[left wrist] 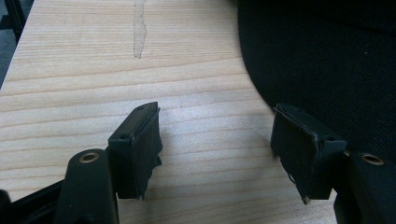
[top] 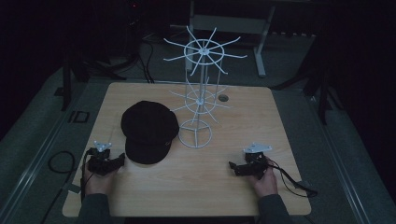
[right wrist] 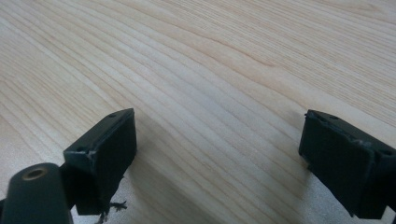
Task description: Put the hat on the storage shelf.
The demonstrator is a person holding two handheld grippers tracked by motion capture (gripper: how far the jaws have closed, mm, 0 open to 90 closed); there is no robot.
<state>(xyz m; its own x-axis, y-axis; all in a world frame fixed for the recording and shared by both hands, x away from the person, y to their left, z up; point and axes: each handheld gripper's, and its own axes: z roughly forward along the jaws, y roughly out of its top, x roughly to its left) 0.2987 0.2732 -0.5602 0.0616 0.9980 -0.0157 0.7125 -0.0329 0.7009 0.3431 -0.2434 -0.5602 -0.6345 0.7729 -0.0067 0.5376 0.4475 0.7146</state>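
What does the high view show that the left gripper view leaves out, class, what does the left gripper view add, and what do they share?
High view alone: the white wire display rack with spoke arms, both hands, the right gripper and the dark floor around the table.

Left gripper view alone: the left gripper seen close, jaws apart with bare wood between them, and a pale streak on the wood.

Shared: the light wooden table and the black fabric cap, beside that gripper.
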